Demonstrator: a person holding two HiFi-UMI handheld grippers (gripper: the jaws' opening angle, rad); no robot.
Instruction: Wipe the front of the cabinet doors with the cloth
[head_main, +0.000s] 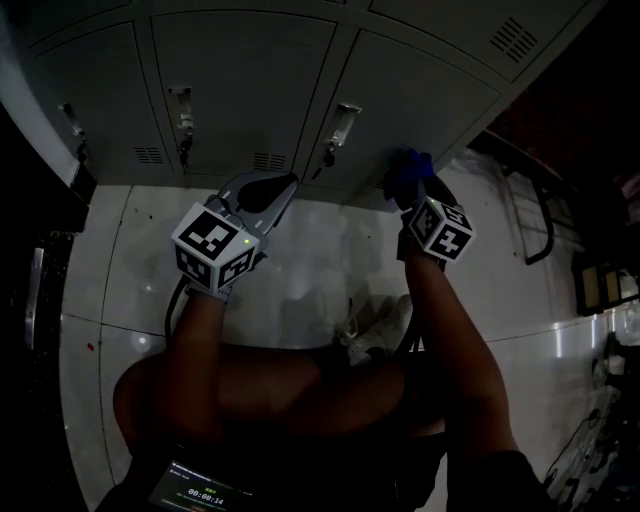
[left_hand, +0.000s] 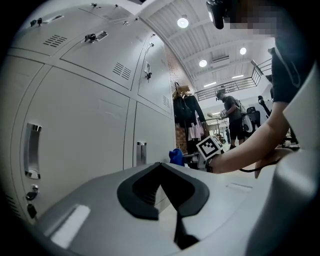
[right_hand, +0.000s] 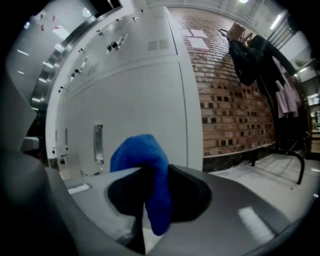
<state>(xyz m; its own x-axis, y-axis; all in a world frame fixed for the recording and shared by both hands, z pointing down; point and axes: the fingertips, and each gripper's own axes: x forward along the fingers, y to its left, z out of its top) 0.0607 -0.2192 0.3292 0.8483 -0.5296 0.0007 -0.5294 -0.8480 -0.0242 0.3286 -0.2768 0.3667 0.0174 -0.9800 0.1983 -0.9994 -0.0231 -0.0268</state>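
Blue cloth (right_hand: 142, 165) clamped in right tool (head_main: 407, 188), arm stretched toward cabinet door (head_main: 420, 90); left tool (head_main: 285, 190) clenched empty.

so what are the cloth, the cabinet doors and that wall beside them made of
The cloth looks like soft fabric, maybe microfibre: fuzzy blue surface, drooping limply. The cabinet doors are probably painted sheet metal: smooth pale grey with punched vent slots. The wall is bare red-brown brick with visible mortar joints.
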